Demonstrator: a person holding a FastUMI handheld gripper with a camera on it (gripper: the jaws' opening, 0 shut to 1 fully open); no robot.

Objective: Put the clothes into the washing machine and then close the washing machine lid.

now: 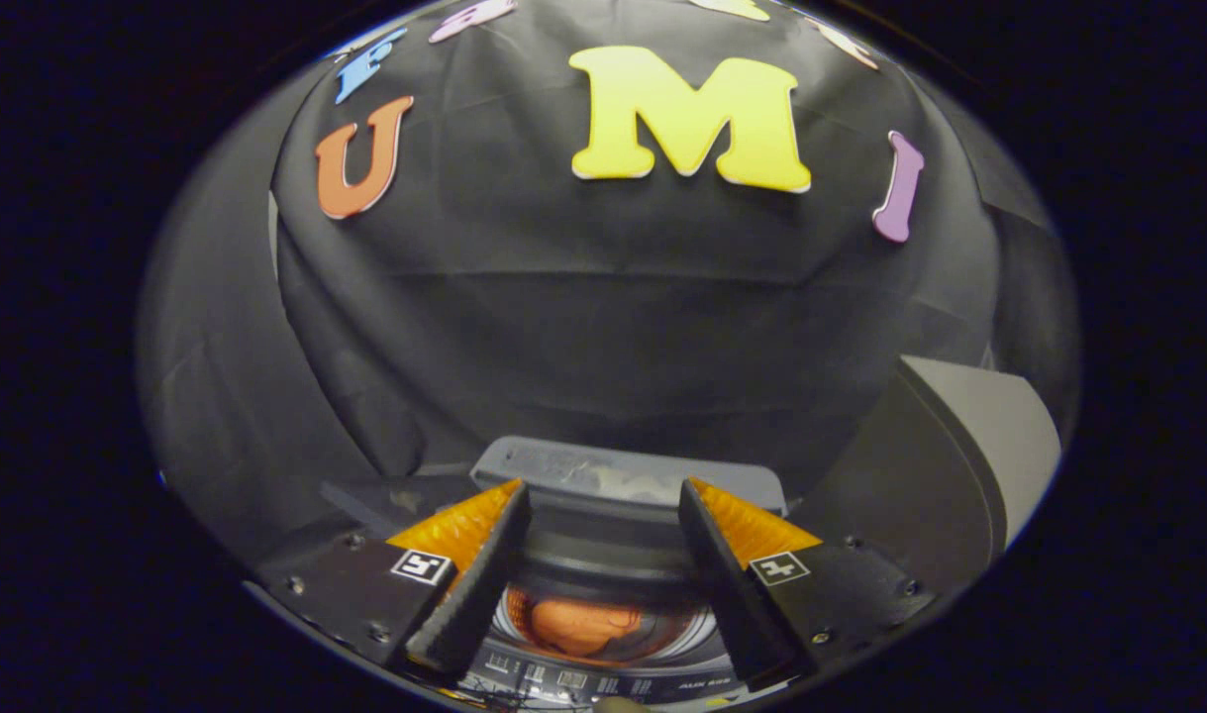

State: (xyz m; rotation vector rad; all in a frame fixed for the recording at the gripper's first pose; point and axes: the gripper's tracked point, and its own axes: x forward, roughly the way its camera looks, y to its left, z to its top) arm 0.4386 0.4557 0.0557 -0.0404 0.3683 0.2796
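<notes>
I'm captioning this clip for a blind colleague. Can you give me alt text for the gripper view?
Open tongs hang empty above a small washing machine, whose drum holds an orange garment seen between the fingers. The machine's lid is up, and a black cloth wall rises beyond.

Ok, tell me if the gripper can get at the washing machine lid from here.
Probably yes. The gripper is open and holds nothing, the orange clothes already lie in the drum, and the raised lid stands just beyond the fingertips with nothing between.
</notes>
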